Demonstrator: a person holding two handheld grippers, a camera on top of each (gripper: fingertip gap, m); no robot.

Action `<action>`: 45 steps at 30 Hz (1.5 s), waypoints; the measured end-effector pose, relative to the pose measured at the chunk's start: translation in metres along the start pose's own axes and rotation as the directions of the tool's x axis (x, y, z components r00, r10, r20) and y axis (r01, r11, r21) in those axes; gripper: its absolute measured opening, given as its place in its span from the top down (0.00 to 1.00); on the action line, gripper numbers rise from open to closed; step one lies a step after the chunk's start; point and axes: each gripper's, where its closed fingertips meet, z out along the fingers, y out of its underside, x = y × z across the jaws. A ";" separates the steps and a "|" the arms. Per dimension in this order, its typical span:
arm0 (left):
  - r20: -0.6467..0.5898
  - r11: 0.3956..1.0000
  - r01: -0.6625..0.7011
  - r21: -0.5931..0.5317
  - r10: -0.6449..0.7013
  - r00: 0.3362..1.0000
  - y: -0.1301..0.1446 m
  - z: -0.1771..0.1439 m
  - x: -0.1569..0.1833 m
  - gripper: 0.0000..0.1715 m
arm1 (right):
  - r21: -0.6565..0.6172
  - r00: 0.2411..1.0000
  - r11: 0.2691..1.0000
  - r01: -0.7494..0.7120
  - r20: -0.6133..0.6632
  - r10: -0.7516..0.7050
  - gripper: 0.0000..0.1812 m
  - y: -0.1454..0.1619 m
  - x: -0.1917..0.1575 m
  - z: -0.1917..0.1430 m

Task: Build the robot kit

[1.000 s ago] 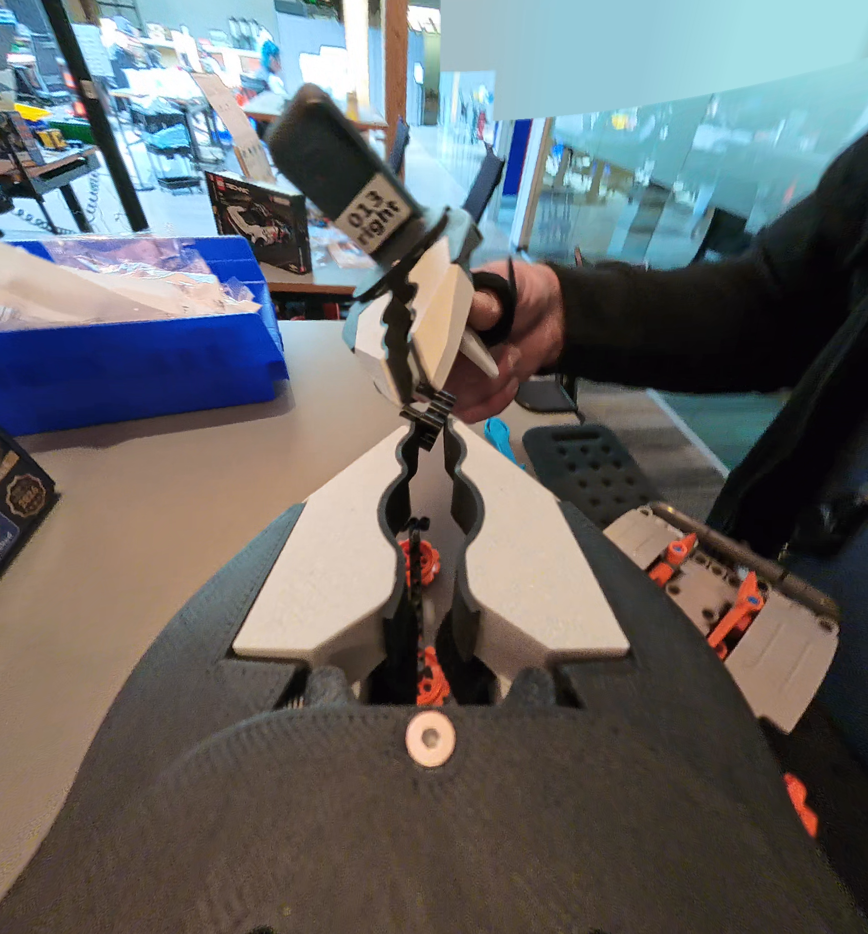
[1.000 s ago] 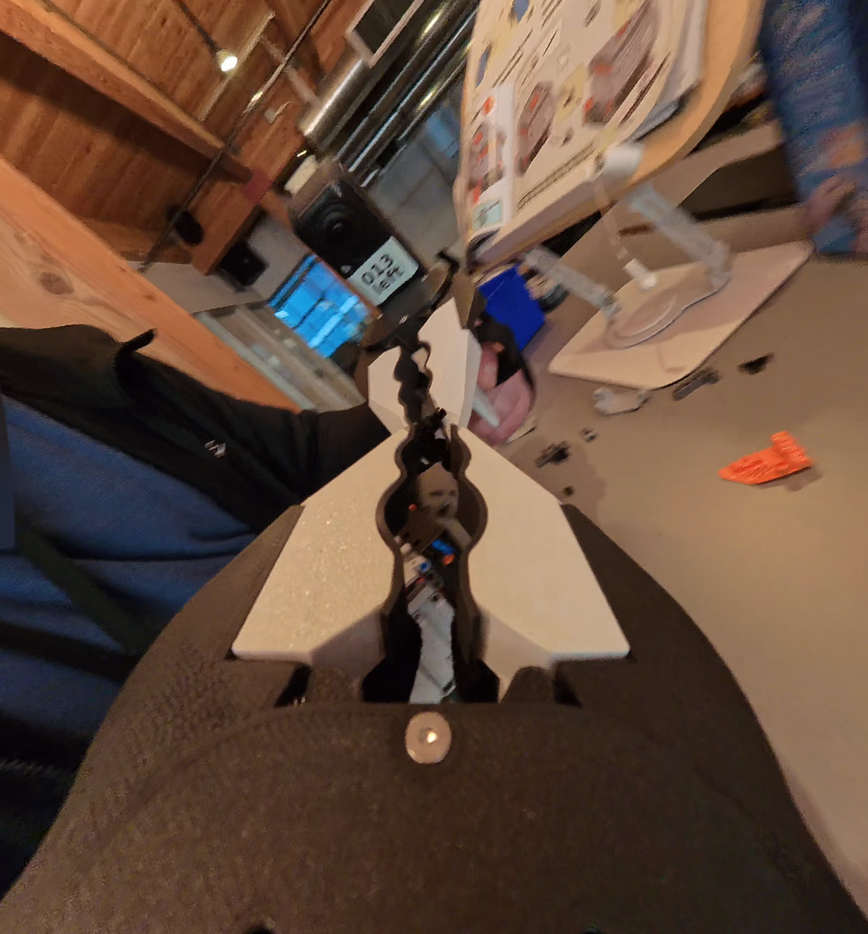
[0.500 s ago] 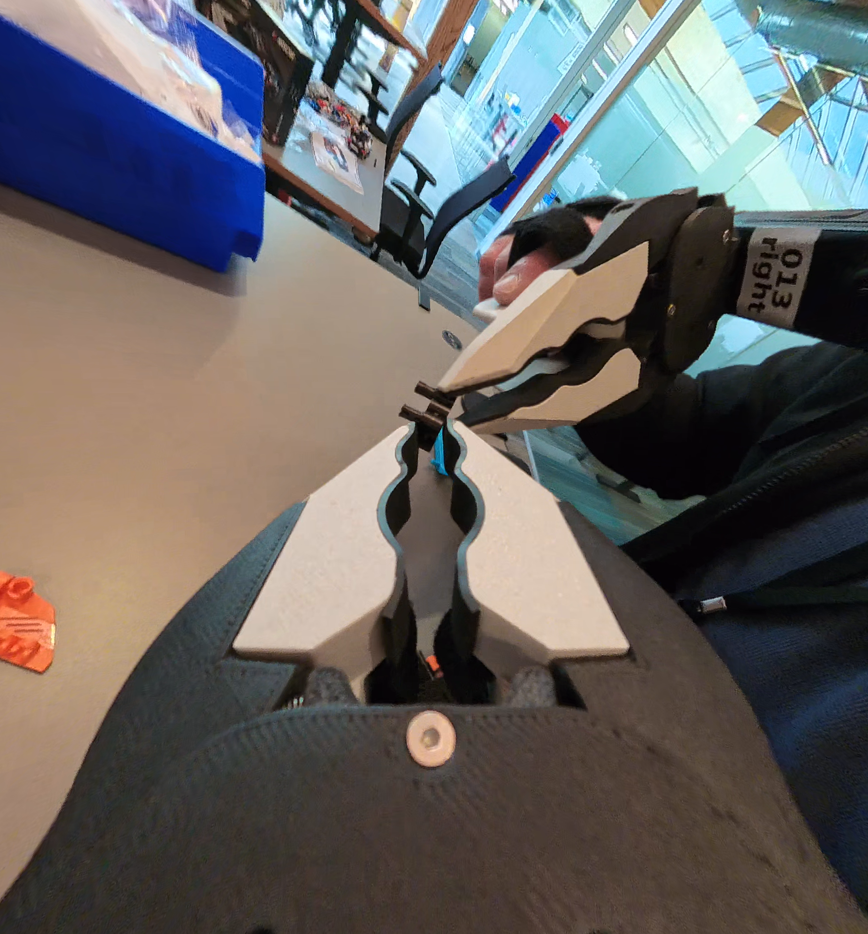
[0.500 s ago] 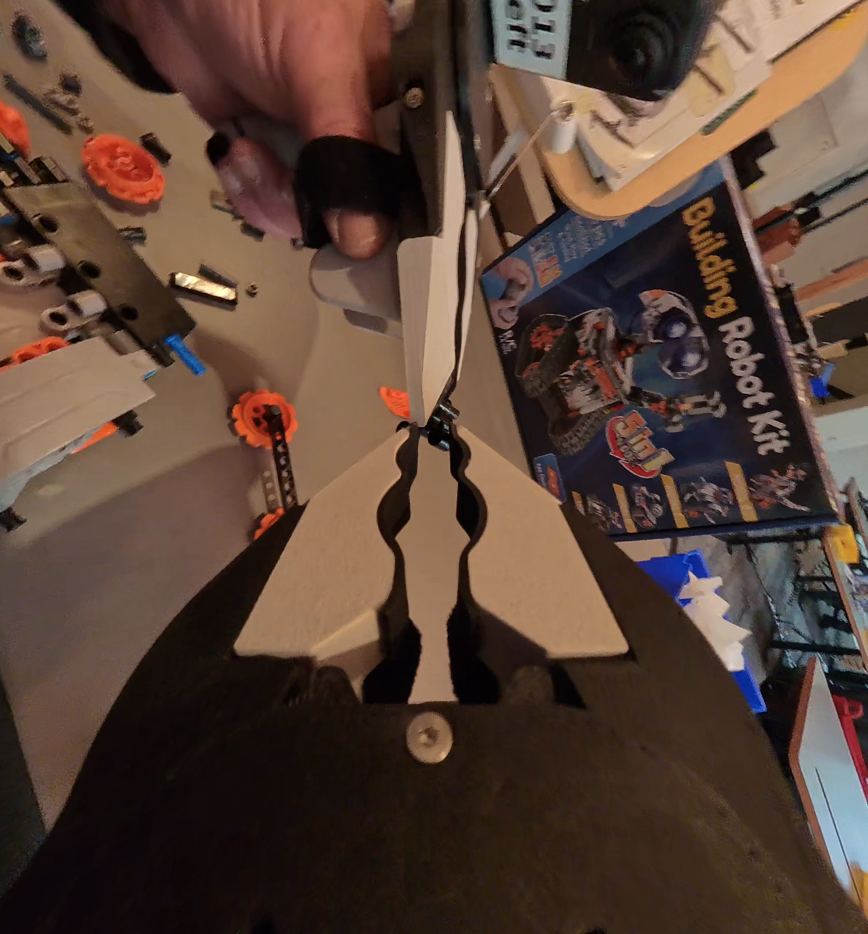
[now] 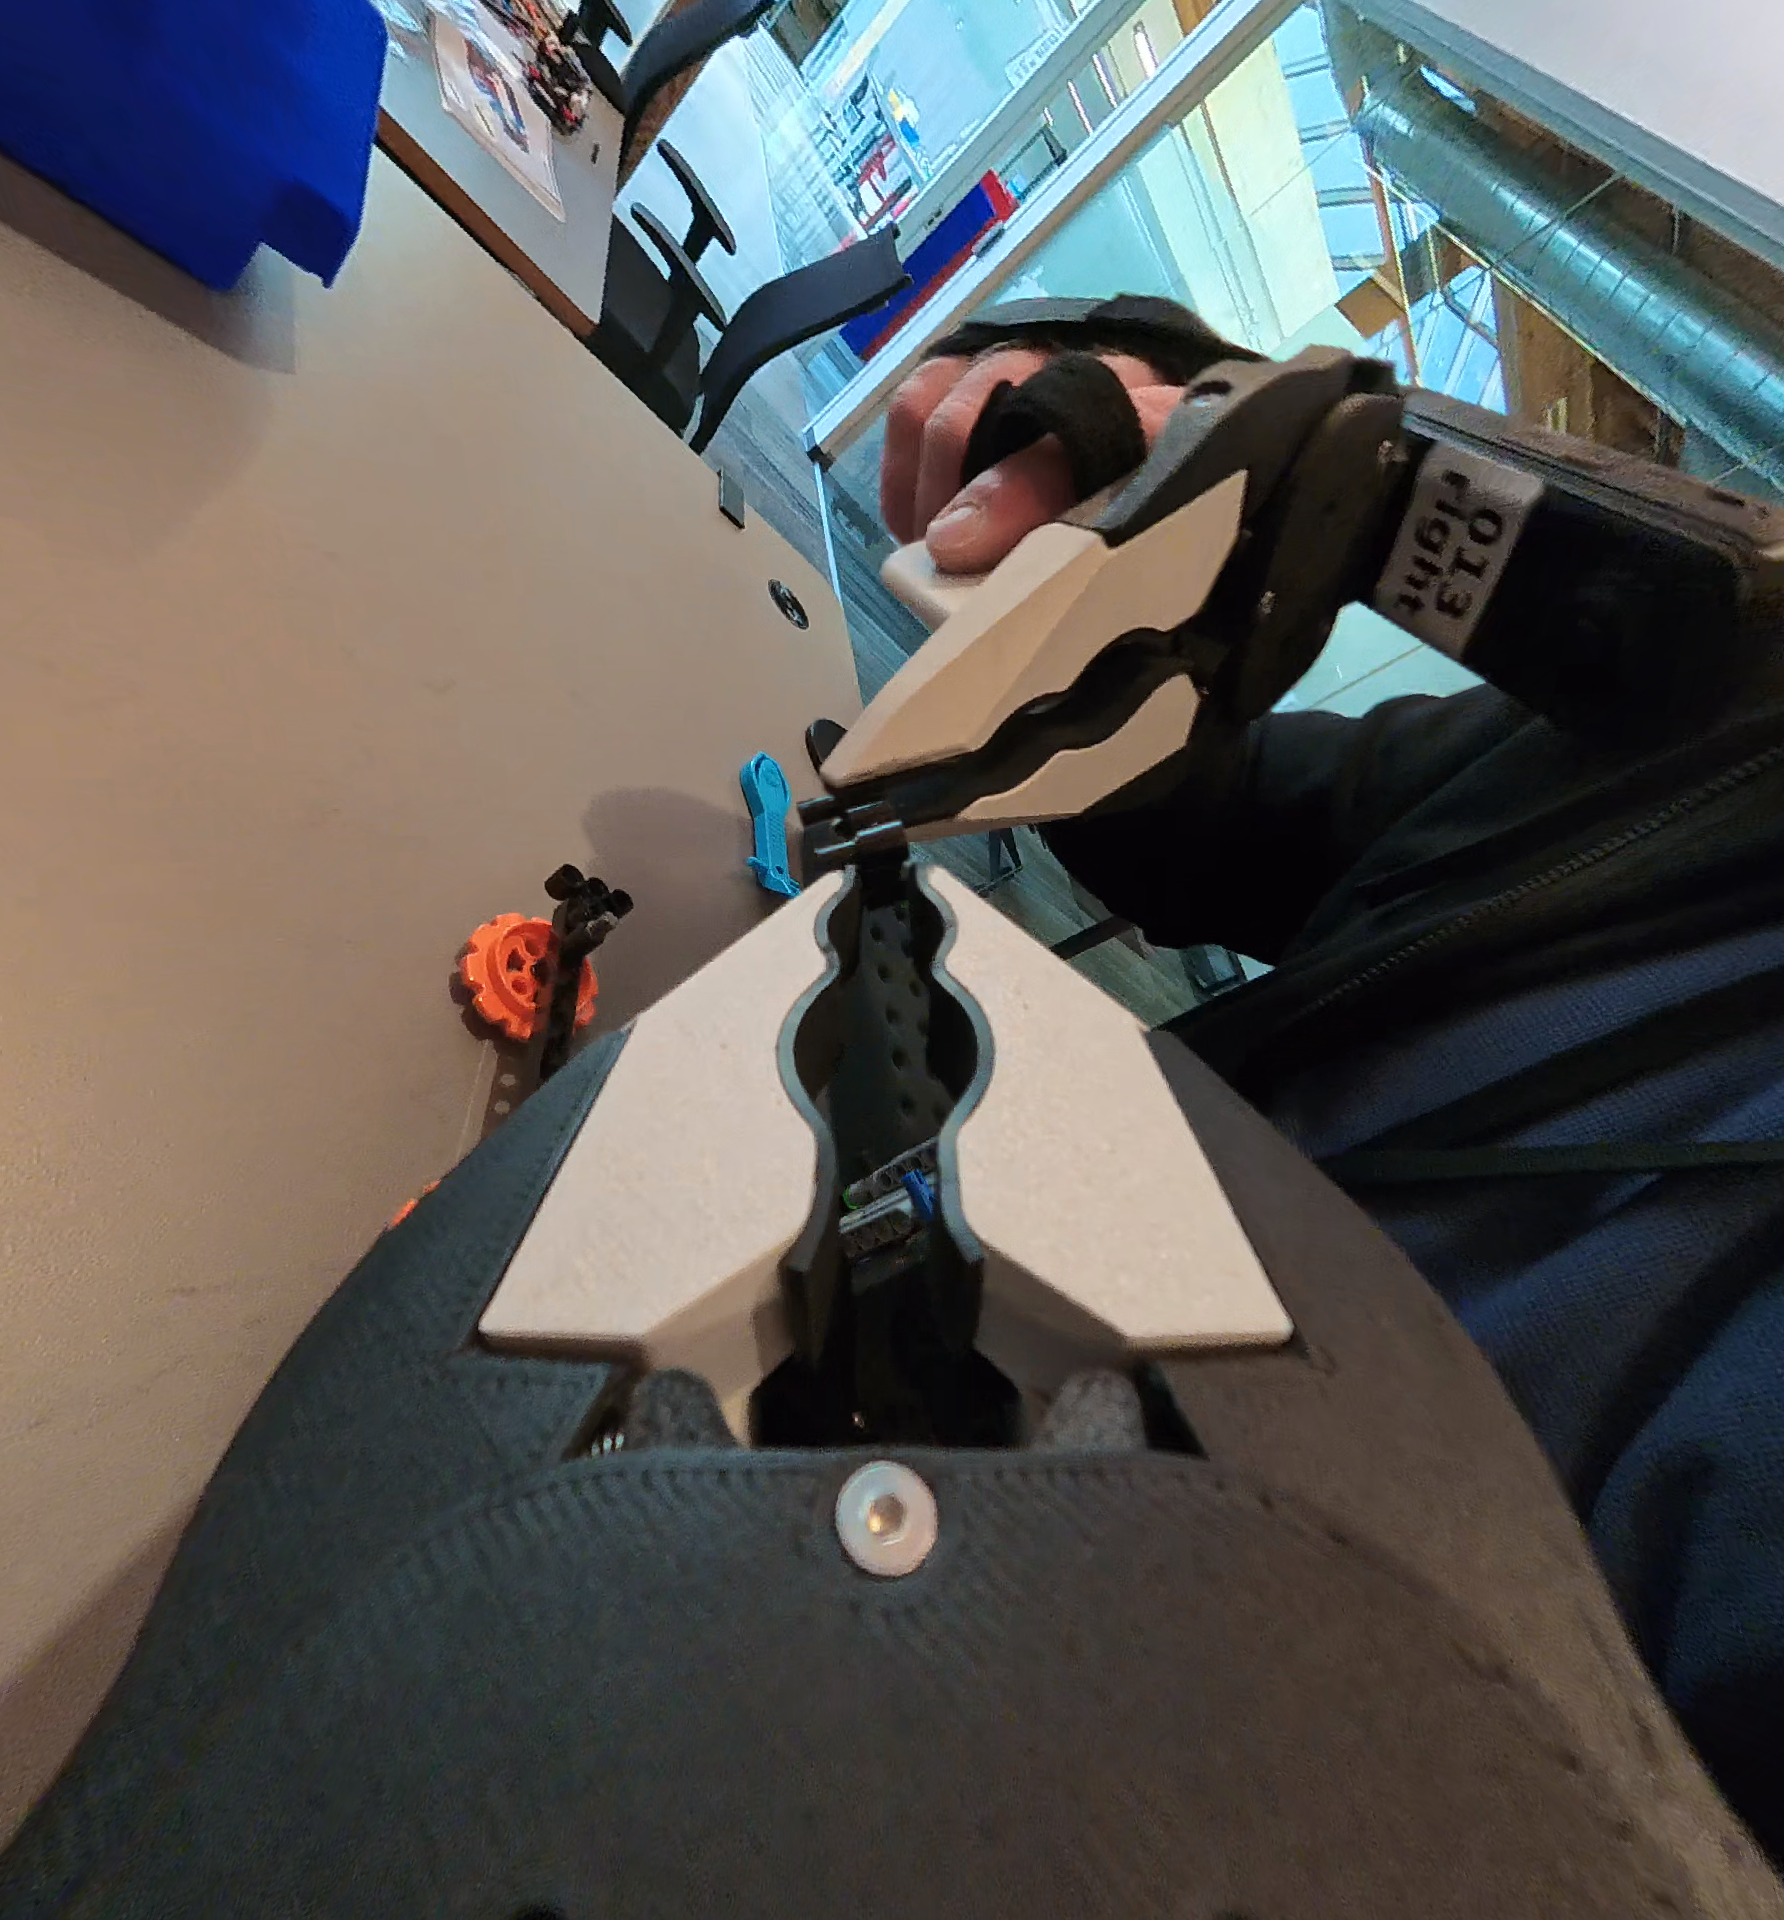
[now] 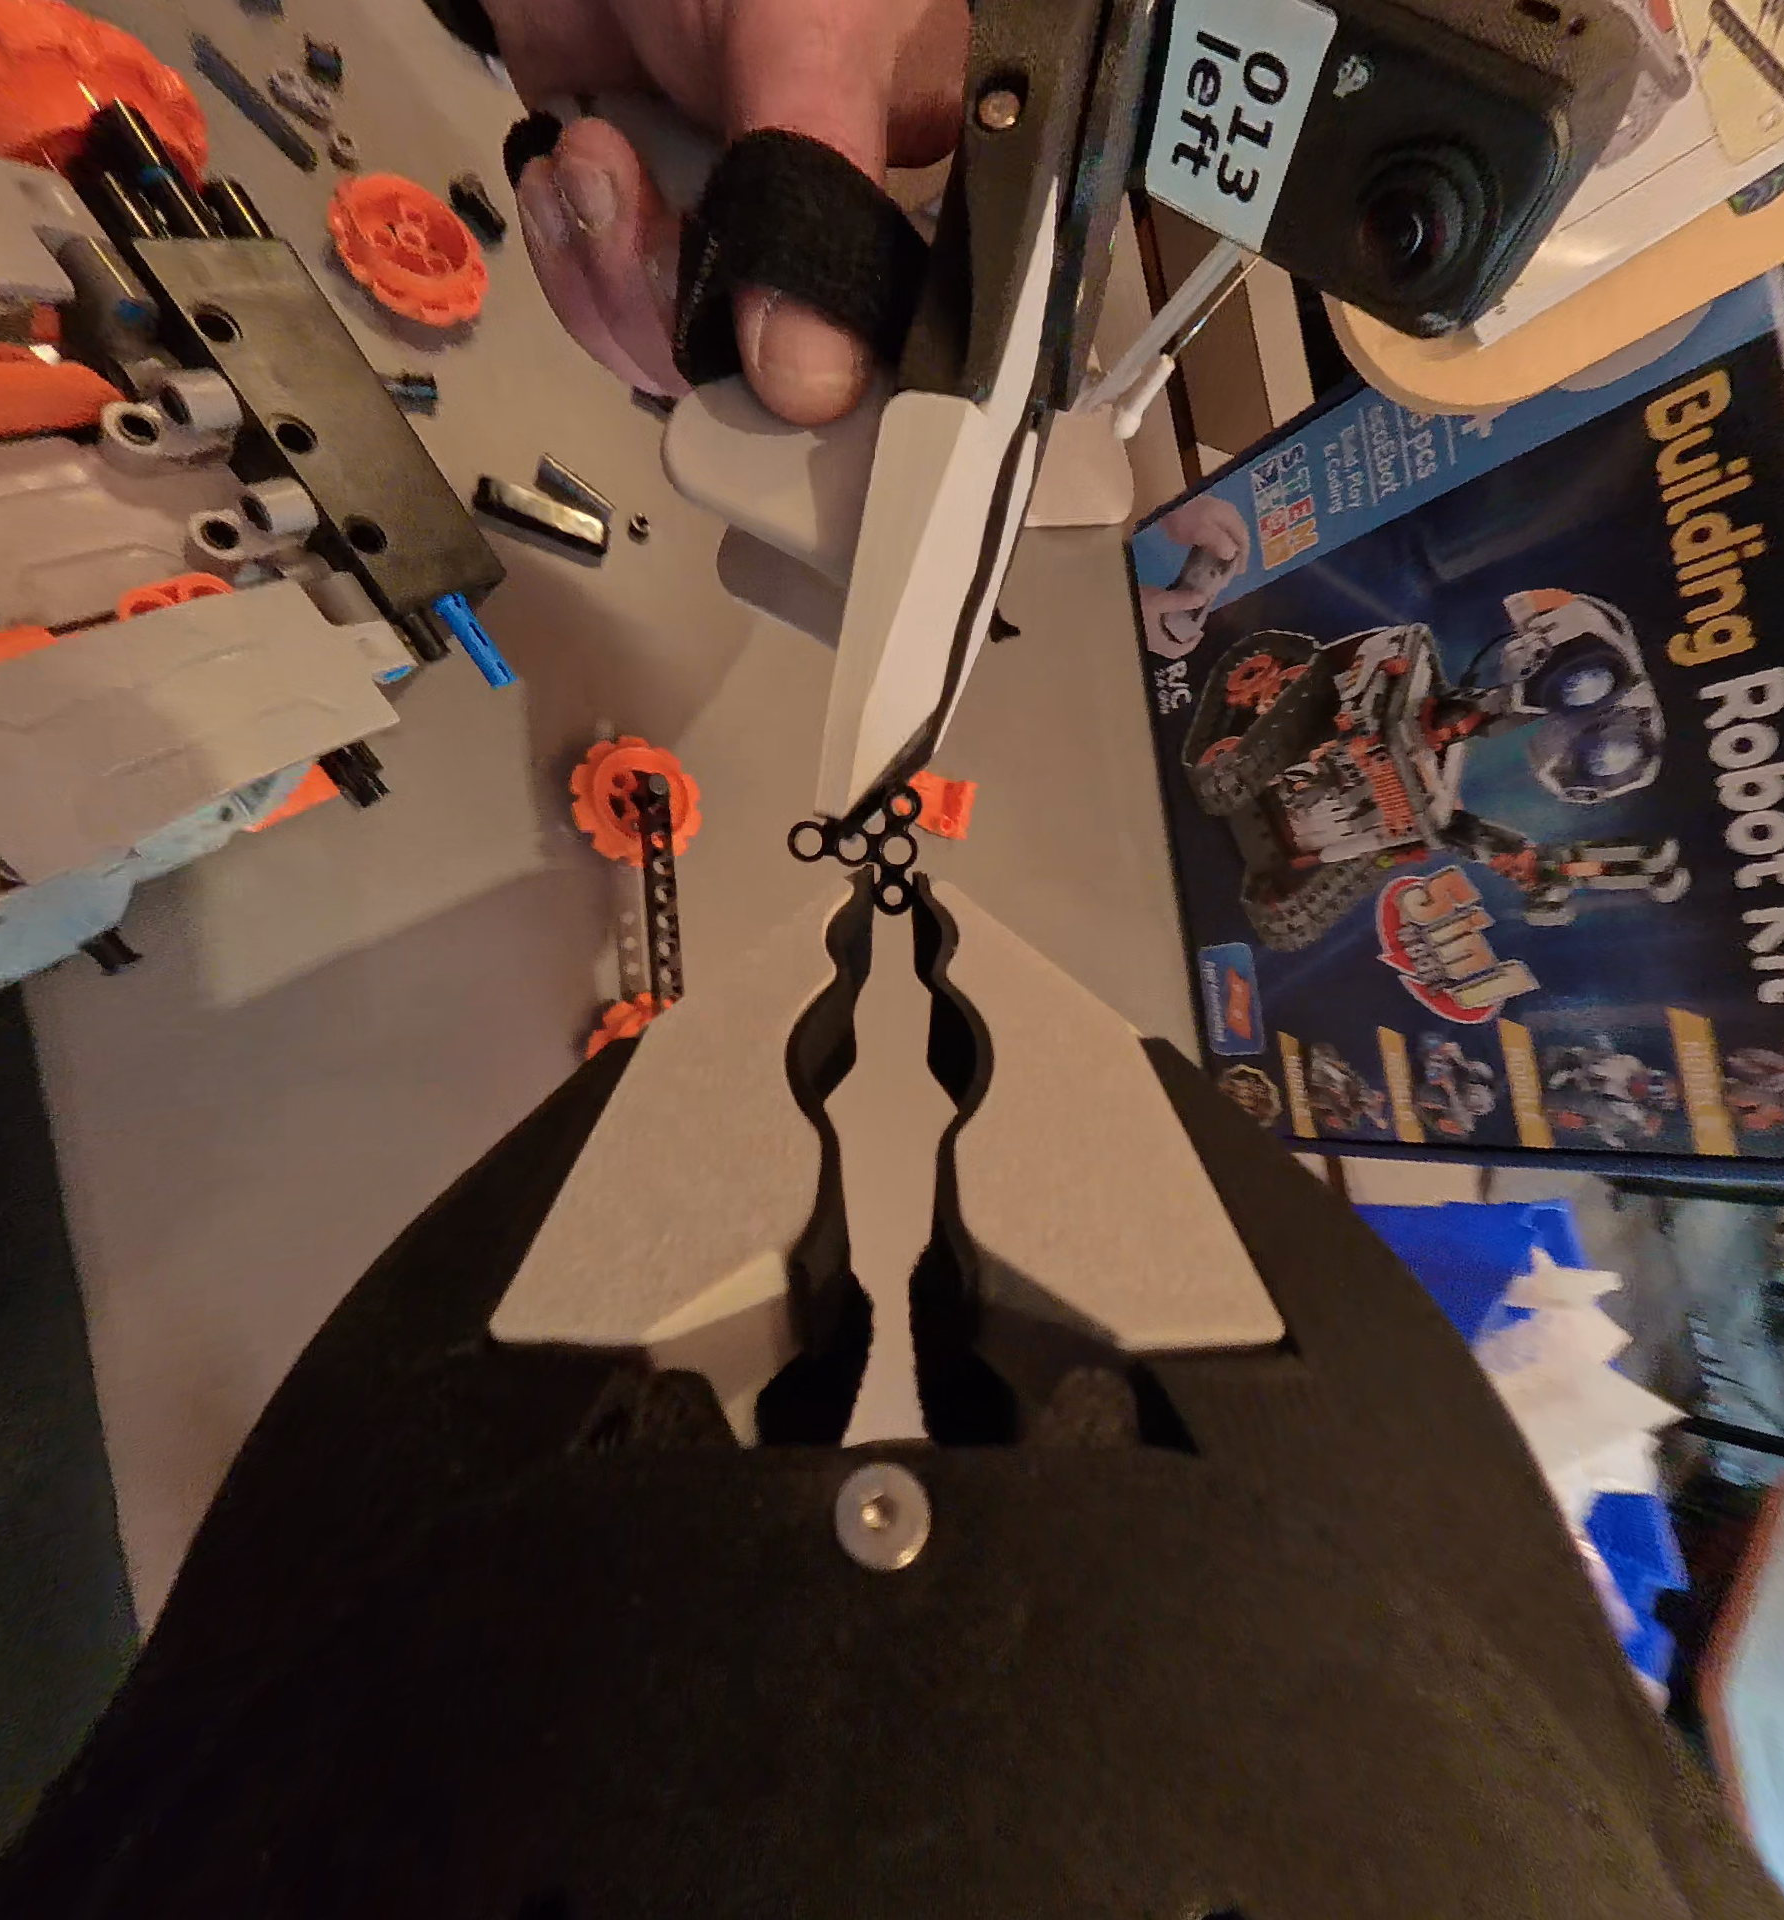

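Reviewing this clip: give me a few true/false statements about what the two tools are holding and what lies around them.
1. The left tool and right tool both pinch one small black holed piece. True.
2. That piece rests on the table. False: it is held up between the tools, off the table.
3. An orange gear with a black beam lies on the table. True.
4. The kit box is red. False: it is dark blue.

Orange gear [image 5: 524,975] has come into left view.
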 end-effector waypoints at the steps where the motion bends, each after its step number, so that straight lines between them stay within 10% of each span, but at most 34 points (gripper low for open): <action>1: -0.006 1.000 -0.011 -0.010 0.011 1.000 0.002 -0.001 0.001 0.93 | 0.021 0.999 0.999 -0.034 0.024 0.034 0.98 0.000 -0.003 0.002; 15: 0.332 0.849 -0.354 -0.392 0.489 0.806 0.076 -0.012 -0.080 0.83 | -0.053 0.864 0.966 -0.254 0.437 0.251 0.98 0.046 -0.053 0.045; 45: 0.340 0.808 -0.416 -0.417 0.563 0.753 0.083 -0.002 -0.090 0.96 | -0.142 0.866 0.986 -0.092 0.477 0.149 0.98 0.054 -0.068 0.055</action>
